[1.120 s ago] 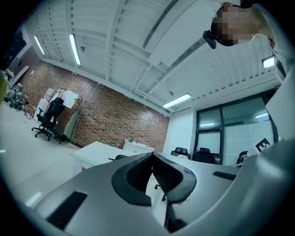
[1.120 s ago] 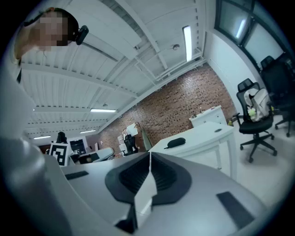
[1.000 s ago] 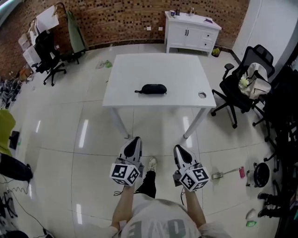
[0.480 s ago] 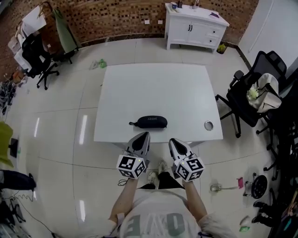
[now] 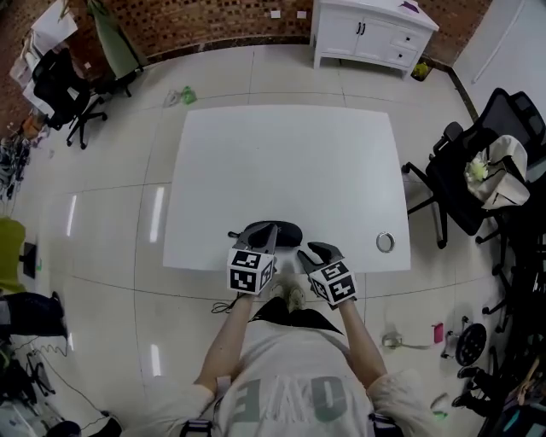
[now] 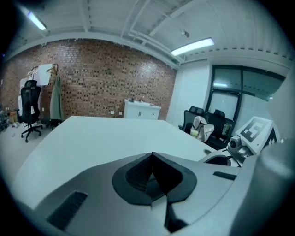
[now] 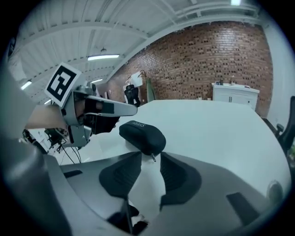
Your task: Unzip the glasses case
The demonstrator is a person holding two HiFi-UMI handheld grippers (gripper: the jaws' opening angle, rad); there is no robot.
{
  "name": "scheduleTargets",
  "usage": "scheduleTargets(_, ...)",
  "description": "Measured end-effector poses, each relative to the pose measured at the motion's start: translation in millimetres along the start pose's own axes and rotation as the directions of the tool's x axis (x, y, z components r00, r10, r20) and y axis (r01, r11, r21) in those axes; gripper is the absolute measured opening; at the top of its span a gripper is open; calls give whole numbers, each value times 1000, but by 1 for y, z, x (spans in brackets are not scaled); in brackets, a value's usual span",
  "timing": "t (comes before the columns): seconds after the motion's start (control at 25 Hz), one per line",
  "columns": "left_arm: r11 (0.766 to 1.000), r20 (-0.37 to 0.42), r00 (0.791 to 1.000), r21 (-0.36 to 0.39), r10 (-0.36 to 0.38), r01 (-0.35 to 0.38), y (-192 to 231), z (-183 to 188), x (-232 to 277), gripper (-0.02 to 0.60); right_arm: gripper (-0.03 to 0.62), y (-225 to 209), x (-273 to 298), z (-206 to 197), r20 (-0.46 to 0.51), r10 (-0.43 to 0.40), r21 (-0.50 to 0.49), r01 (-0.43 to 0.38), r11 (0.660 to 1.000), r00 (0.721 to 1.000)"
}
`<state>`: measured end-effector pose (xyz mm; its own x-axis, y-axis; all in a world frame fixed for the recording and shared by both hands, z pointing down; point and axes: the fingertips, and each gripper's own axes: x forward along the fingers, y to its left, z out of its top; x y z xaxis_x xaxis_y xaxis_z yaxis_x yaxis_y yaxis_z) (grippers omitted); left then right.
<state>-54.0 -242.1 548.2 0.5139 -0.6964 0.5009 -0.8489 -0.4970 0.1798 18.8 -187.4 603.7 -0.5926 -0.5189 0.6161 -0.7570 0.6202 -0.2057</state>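
right gripper view: right gripper (image 7: pixel 148 156) jaws opening, zipper pull (image 7: pixel 152 158) just ahead, lined up to pinch. left gripper (image 6: pixel 151 156) pressed together over glasses case (image 7: pixel 143 134), likely to brace.

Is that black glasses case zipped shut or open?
Shut: the glasses case lies closed in one piece, zipper pull hanging at its end.

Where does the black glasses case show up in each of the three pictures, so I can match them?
Head view: the glasses case lies just below centre, at the near edge of the white table.
Left gripper view: it is not in this picture.
Right gripper view: it lies left of centre, on the table.
Shared landmark: the white cabinet against the brick wall shows in all three views.
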Motion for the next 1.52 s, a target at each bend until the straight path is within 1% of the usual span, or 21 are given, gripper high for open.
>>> scheduleTargets(0.12,999,-93,995,-25,-23,21,4,-13,19,2,101,-5,20,-4,-86,29,-46,-33,998,996)
scheduleTargets(0.24,998,-140,989,-45,-42,36,7,-19,27,3,101,-6,31,-3,-137,58,-35,-64,997,989)
scheduleTargets(0.36,999,-150,988,-21,-43,41,10,-17,31,3,100,-7,32,3,-148,60,-49,-68,997,987)
scheduleTargets(0.48,999,-158,986,-4,-48,48,8,-17,34,2,101,-11,28,-3,-186,39,-95,-58,994,982)
scheduleTargets(0.56,999,-164,985,-8,-52,51,8,-18,35,2,100,-15,31,-11,-215,34,-112,-59,992,976)
scheduleTargets(0.68,998,-173,983,-26,-64,61,7,-19,36,3,100,-16,40,-12,-227,38,-128,-69,989,973)
scheduleTargets(0.8,997,-177,982,-40,-71,65,8,-19,37,2,98,-13,47,-9,-241,35,-201,-85,976,970)
scheduleTargets(0.84,997,-178,982,-43,-70,63,8,-19,37,2,70,-14,48,-8,-243,27,-222,-83,971,970)
scheduleTargets(0.88,997,-179,981,-44,-68,61,8,-18,37,2,4,-14,48,-7,-244,22,-234,-81,969,969)
scheduleTargets(1.0,997,-179,982,-39,-65,59,9,-18,36,2,0,-13,46,-7,-252,25,-238,-87,967,967)
scheduleTargets(1.16,999,-159,987,17,-35,39,8,-18,35,2,0,-4,42,-9,-272,33,-284,-113,952,962)
scheduleTargets(1.2,999,-149,988,11,-39,41,6,-17,33,3,0,3,40,-12,-276,40,-295,-125,947,960)
scheduleTargets(1.24,999,-140,989,-11,-53,52,3,-15,31,2,0,11,38,-15,-278,51,-302,-138,943,959)
scheduleTargets(1.32,996,-138,987,-42,-84,79,-7,-13,29,3,0,27,37,-20,-275,78,-298,-162,941,958)
scheduleTargets(1.44,995,-194,976,-8,-94,95,-16,-23,33,2,0,38,38,-24,-261,108,-261,-178,949,959)
scheduleTargets(1.52,996,-215,972,-4,-92,93,-16,-29,35,2,0,37,38,-25,-262,105,-257,-174,950,959)
